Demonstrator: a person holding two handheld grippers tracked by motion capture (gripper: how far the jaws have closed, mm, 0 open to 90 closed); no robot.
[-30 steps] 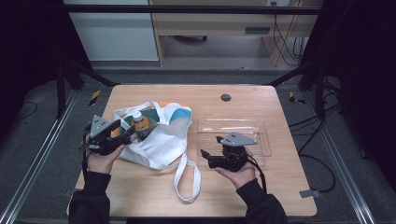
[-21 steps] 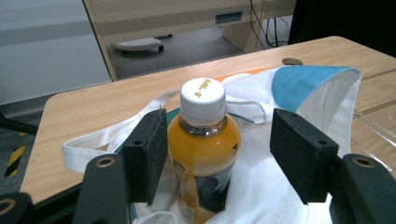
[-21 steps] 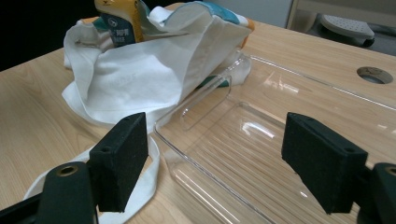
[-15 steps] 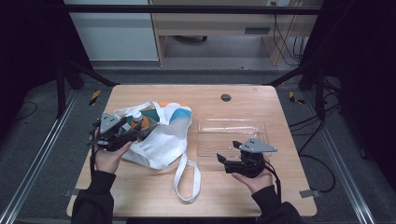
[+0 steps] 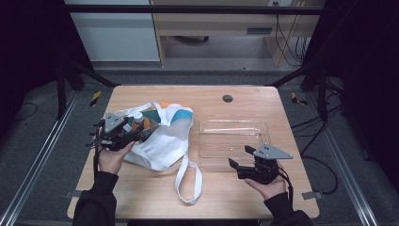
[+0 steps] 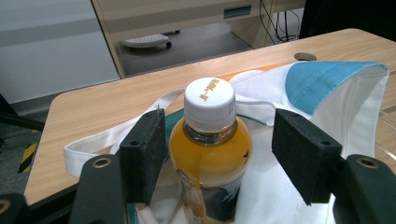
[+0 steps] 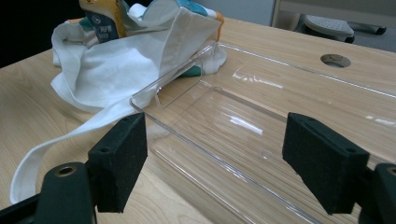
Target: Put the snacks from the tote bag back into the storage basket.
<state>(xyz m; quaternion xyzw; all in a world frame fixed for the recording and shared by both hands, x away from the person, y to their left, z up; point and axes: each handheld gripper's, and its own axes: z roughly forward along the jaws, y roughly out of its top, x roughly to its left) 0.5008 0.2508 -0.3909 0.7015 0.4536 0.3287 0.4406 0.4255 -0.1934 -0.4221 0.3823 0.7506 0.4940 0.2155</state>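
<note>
A white cloth bag (image 5: 164, 141) with blue and orange patches lies on the left half of the wooden table. An orange-juice bottle (image 5: 138, 120) with a white cap stands in the bag's mouth. My left gripper (image 5: 136, 134) is open, its pads either side of the bottle (image 6: 210, 154) without pressing it; the left pad is nearer. A clear plastic tray (image 5: 233, 127) lies to the right of the bag. My right gripper (image 5: 240, 157) is open and empty, low at the tray's near edge (image 7: 187, 135), facing the bag (image 7: 116, 60).
The bag's long strap (image 5: 188, 183) loops over the table toward the front edge. A round cable hole (image 5: 227, 98) sits near the table's back edge. Bare wood lies in front of and to the right of the tray.
My right gripper has moved to the right, away from the bag's strap, to the tray's near right part. My left gripper has stayed around the bottle.
</note>
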